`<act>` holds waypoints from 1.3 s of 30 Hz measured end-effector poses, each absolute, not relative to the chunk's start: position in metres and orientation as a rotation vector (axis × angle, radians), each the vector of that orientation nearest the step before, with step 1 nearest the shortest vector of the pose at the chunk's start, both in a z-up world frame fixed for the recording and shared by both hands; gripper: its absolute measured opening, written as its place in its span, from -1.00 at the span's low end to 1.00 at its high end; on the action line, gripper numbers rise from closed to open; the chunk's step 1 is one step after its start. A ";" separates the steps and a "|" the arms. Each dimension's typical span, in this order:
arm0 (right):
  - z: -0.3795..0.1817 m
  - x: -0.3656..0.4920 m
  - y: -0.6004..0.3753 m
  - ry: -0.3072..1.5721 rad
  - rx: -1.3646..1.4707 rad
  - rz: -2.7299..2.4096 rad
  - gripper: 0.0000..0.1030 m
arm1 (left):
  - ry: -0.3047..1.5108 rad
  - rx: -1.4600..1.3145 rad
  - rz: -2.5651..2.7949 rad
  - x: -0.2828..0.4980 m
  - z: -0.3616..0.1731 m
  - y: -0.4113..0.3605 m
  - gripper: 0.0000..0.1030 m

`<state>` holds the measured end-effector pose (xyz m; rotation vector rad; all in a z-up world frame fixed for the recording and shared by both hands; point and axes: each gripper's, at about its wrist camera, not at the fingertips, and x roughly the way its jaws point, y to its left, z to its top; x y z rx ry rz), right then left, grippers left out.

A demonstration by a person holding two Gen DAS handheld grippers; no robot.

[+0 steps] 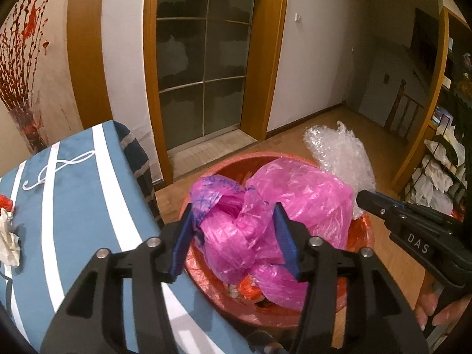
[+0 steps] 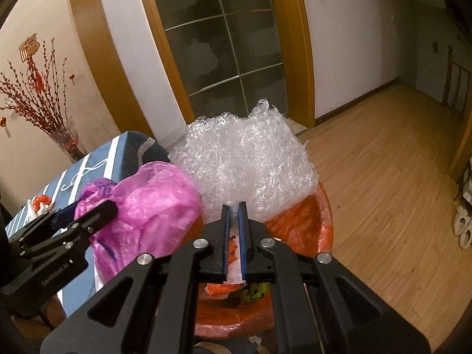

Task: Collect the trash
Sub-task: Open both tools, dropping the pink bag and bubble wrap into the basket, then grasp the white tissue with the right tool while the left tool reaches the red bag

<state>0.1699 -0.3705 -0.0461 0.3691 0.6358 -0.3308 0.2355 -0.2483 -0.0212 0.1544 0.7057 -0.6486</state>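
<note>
A red trash bin [image 1: 227, 163] [image 2: 324, 224] lined with a red bag stands on the floor beside the table. A crumpled pink plastic bag [image 1: 265, 215] [image 2: 153, 203] lies on top of it. My left gripper [image 1: 234, 221] is open, its blue pads on either side of the pink bag's bunched part. My right gripper [image 2: 234, 209] is shut on a wad of clear bubble wrap [image 2: 250, 159] [image 1: 339, 153], held over the bin's far right side. The right gripper also shows in the left wrist view [image 1: 364, 199].
A table with a blue, white-striped cloth [image 1: 73, 194] [image 2: 88, 165] is left of the bin, with crumpled white paper [image 1: 8, 239] and a red scrap [image 1: 4, 202] on it. A glass door [image 1: 203, 59] is behind. A shelf with white bags [image 1: 439, 171] stands right. Wooden floor [image 2: 383, 191] spreads right.
</note>
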 end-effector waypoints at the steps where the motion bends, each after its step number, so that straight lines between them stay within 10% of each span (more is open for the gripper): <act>1: -0.048 0.171 -0.371 0.643 0.375 -0.326 -0.86 | 0.708 0.156 -0.647 0.236 -0.023 -0.249 0.14; 6: -0.059 0.171 -0.376 0.673 0.412 -0.320 -0.80 | 0.728 0.151 -0.630 0.239 -0.031 -0.245 0.34; 10: -0.060 0.166 -0.376 0.663 0.403 -0.341 -0.07 | 0.738 0.154 -0.610 0.241 -0.034 -0.238 0.38; 15: -0.056 0.165 -0.370 0.656 0.367 -0.354 0.21 | 0.727 0.170 -0.570 0.243 -0.034 -0.220 0.47; 39: -0.046 0.210 -0.268 0.704 0.247 -0.141 0.32 | 0.685 0.046 -0.279 0.249 -0.006 -0.050 0.57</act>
